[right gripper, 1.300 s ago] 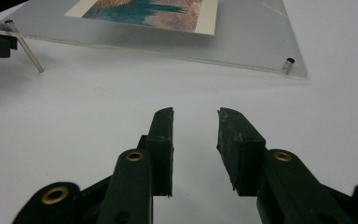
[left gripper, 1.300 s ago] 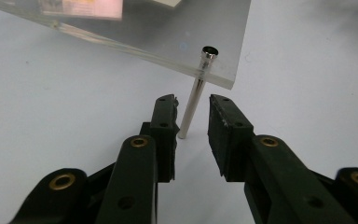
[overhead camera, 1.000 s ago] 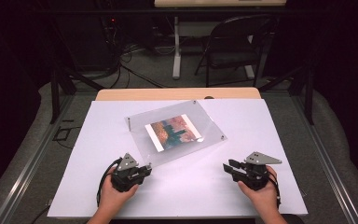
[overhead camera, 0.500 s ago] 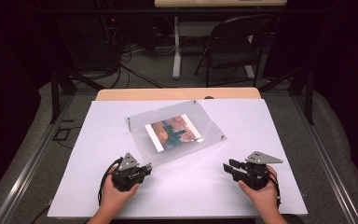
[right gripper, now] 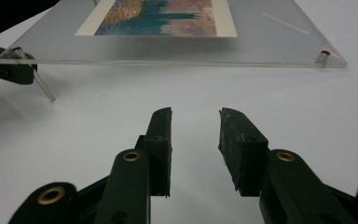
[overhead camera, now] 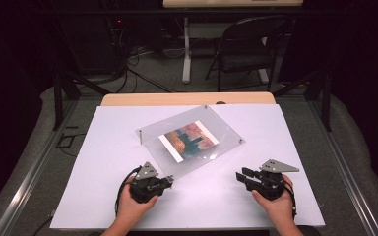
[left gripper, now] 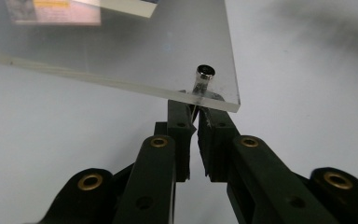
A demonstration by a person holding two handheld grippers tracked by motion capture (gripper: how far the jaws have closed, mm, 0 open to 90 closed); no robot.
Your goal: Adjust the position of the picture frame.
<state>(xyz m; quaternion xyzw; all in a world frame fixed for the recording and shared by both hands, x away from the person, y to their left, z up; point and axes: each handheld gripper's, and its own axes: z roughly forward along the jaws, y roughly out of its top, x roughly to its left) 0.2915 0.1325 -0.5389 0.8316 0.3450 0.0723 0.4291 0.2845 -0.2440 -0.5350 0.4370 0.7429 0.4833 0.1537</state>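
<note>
The clear acrylic frame (overhead camera: pixel 191 140) sat mid-table (overhead camera: pixel 295 128), tilted. Since a second back, the left gripper (overhead camera: pixel 166 181) had slid up to its 6 o'clock corner and pinched shut on the standoff pin (left gripper: pixel 203 80). Right gripper (overhead camera: pixel 239 175) waited half open, empty.

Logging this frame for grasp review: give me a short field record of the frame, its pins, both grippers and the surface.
item: clear acrylic picture frame holding a colourful print
frame pose: near corner raised, tilted
corner hardware: metal standoff pin through that corner
left gripper: shut on the pin's thin stem below the acrylic
right gripper: fingers apart, nothing between them, short of the frame edge
surface: white table
</note>
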